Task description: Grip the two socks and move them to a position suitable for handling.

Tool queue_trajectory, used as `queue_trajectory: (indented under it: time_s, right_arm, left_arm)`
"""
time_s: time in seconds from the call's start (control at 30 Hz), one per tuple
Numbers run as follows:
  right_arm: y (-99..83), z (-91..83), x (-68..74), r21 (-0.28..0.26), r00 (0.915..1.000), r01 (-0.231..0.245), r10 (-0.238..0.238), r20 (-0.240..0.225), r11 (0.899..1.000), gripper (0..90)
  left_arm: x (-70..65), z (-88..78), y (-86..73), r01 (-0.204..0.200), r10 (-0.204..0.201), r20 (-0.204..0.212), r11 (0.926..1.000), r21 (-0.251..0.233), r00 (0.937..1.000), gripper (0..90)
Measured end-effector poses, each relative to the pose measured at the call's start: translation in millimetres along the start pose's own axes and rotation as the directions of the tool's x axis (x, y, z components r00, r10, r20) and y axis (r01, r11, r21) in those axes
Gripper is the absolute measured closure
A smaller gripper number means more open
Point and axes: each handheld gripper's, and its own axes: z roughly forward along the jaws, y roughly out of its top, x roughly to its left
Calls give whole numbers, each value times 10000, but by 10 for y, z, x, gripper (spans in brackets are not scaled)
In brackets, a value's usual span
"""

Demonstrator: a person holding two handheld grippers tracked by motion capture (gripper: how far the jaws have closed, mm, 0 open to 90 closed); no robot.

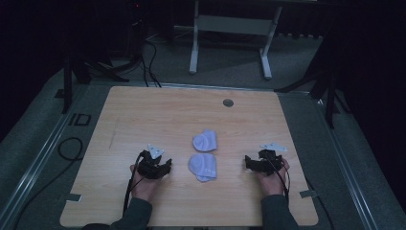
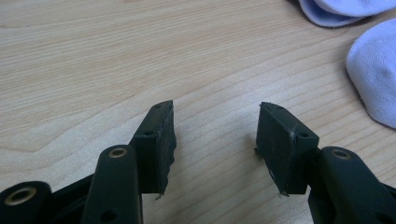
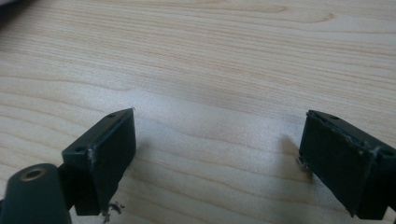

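A pale wooden table (image 1: 143,115) stands in a dark room, with a white desk frame (image 1: 230,28) on the grey floor beyond it. Two white socks lie mid-table, the far sock (image 1: 205,141) just beyond the near sock (image 1: 203,166), close together but seemingly not touching. The left gripper (image 1: 168,166) rests low on the wood just left of the near sock, jaws parted with nothing between them; the right gripper (image 1: 247,162) sits to the socks' right, farther off, jaws spread wider and also empty. Flanking the pair like this, both hands look poised to reach inward.
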Motion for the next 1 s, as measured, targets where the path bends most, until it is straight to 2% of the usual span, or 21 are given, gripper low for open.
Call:
queue_trajectory:
  time_s: [0.07, 0.2, 0.23, 0.3, 0.43, 0.5, 0.6, 0.7, 0.77, 0.9, 1.0]
  right_arm:
    - [-1, -5, 2, 17, 10000, 17, -17, -7, 10000, 124]
    - [1, -66, 35, 142, 9997, -114, 117, -199, 9998, 235]
    - [1, -66, 35, 142, 9997, -114, 117, -199, 9998, 235]
    - [-2, -102, 52, 113, 9976, -232, 239, -653, 9997, 299]
    - [-5, -143, 105, 75, 9964, 138, -131, -840, 9999, 412]
    - [-7, -178, 143, -62, 9941, 374, -378, -1017, 9993, 526]
    - [-15, -231, 225, -178, 9859, 766, -784, -1479, 9969, 673]
    - [-22, -269, 340, -281, 9721, 1156, -1189, -2021, 9929, 795]
    - [-20, -282, 438, -339, 9575, 1514, -1551, -2432, 9879, 870]
    - [-16, -284, 676, -487, 9268, 2404, -2442, -2855, 9694, 898]
    - [-14, -298, 852, -667, 9078, 2728, -2798, -3124, 9598, 898]
  left_arm:
    - [-1, 0, 0, -3, 3, -1, 10000, 0, 10000, 467]
    - [-3, -3, 0, -27, 27, 8, 10000, 21, 10000, 467]
    - [-3, -3, 0, -27, 27, 8, 10000, 21, 10000, 467]
    - [-4, -4, 0, -33, 33, 12, 10000, 30, 10000, 467]
    - [-4, -4, 3, -30, 30, 13, 10000, 54, 10000, 467]
    - [-5, -4, 4, -22, 22, 7, 10000, 60, 10000, 467]
    - [-8, -6, 4, -28, 28, 16, 10000, 69, 10000, 469]
    - [-33, -17, 1, -39, 39, 60, 10000, 92, 10000, 503]
    - [-53, -18, 1, -90, 89, 124, 9999, 77, 9999, 518]
    - [-70, -18, 2, -161, 160, 174, 9999, 63, 9997, 542]
    - [-72, -18, 3, -160, 159, 192, 9998, 68, 9997, 546]
